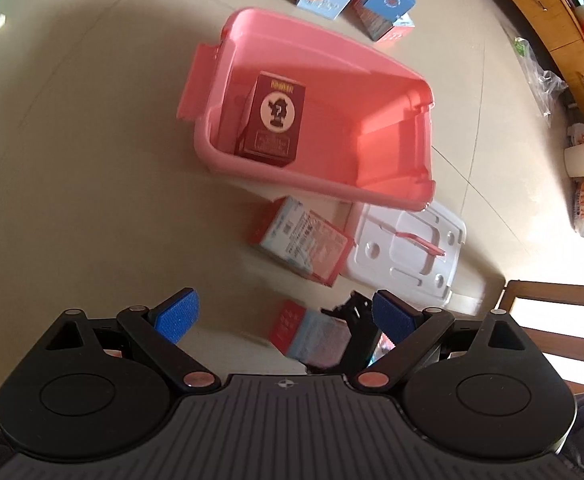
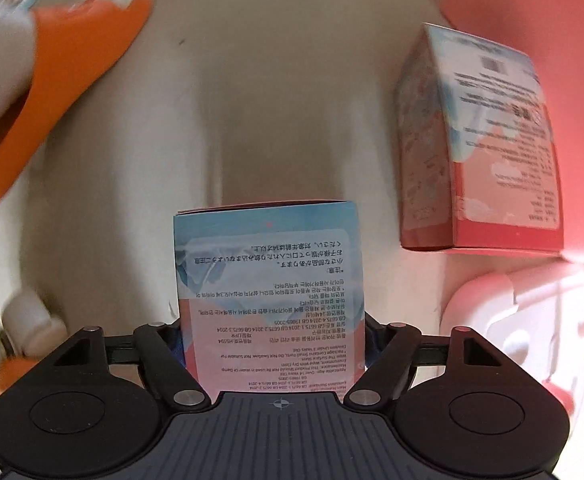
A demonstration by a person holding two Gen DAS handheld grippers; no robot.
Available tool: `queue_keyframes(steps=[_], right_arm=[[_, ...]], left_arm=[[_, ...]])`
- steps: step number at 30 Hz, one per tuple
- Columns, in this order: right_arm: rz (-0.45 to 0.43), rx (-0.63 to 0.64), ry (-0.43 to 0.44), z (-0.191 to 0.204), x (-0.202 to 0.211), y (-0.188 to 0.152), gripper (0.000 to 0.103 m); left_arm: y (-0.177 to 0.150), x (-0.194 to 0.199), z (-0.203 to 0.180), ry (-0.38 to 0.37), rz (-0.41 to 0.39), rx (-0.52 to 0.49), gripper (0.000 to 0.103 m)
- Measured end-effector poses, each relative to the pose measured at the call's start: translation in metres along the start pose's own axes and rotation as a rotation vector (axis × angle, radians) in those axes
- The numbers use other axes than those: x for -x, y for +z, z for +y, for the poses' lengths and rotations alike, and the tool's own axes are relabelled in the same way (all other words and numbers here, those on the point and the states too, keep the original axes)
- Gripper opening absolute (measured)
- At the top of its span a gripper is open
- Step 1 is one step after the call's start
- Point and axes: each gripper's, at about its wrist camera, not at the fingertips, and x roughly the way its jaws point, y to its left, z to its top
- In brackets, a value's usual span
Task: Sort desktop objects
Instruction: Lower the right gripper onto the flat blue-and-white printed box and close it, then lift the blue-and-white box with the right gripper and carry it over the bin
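Right gripper (image 2: 270,344): my jaws are closed on a blue-and-pink box (image 2: 270,288), one pad against each side panel, printed face toward the lens. The grip sits low on the box, most of its length standing forward of the pads. From the left wrist view, the same box (image 1: 312,336) hangs just above the floor (image 1: 92,160), short of the pink bin (image 1: 396,148).

Left gripper (image 1: 284,312): jaws spread wide, nothing between them, held back above the scene.

Bin: open; its white lid (image 1: 408,252) lies on the floor beside it. One dark red box (image 1: 276,116) already lies inside, against the left wall. A second blue-and-pink box (image 1: 304,240) lies on the floor, close against the bin's near wall; the right wrist view shows it (image 2: 480,140) to the right of my held box, with the bin wall behind.

Judgement: the step in hand is the carry to the bin. To do it well, I should lift until the box's lower edge clears the near rim before moving forward, since that wall is tall and the loose box stands in the direct path. Aim for the bare part of the bin floor, right of the dark red box. Keep the pads square; cardboard panels may bow under pressure, so hold firmly without crushing. Lower into the bin before releasing rather than dropping from above. The left gripper should stay clear of the path.

An orange slipper (image 2: 64,92) is at the left edge, well apart.
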Motion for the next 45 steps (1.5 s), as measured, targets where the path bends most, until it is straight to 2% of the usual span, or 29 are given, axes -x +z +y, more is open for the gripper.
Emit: queue_keyframes(steps=[4, 9, 17, 27, 31, 36, 38, 45], right_arm=[[-0.009, -0.040, -0.007, 0.008, -0.001, -0.006, 0.069], [-0.029, -0.165, -0.010, 0.013, 0.000, -0.014, 0.067], [-0.048, -0.361, -0.032, 0.026, 0.009, -0.032, 0.067], [-0.119, -0.578, -0.100, 0.049, 0.049, -0.048, 0.067], [-0.158, -0.641, -0.138, 0.055, 0.073, -0.052, 0.067], [-0.235, -0.786, -0.164, 0.042, 0.112, -0.066, 0.067], [-0.261, -0.832, -0.174, 0.013, 0.133, -0.057, 0.067], [-0.347, -0.918, -0.182, -0.025, 0.192, -0.058, 0.067]], left_arm=[[-0.002, -0.001, -0.001, 0.033, -0.012, -0.021, 0.096], [-0.003, 0.000, -0.001, 0.030, -0.009, -0.021, 0.096], [-0.005, -0.005, -0.004, 0.118, -0.047, -0.061, 0.096], [-0.007, -0.011, -0.007, 0.224, -0.102, -0.113, 0.096], [-0.007, -0.007, -0.007, 0.213, -0.123, -0.116, 0.096], [-0.006, -0.006, -0.001, 0.249, -0.161, -0.129, 0.096], [-0.004, -0.009, 0.005, 0.256, -0.156, -0.113, 0.096], [-0.002, -0.018, 0.015, 0.251, -0.137, -0.106, 0.096]])
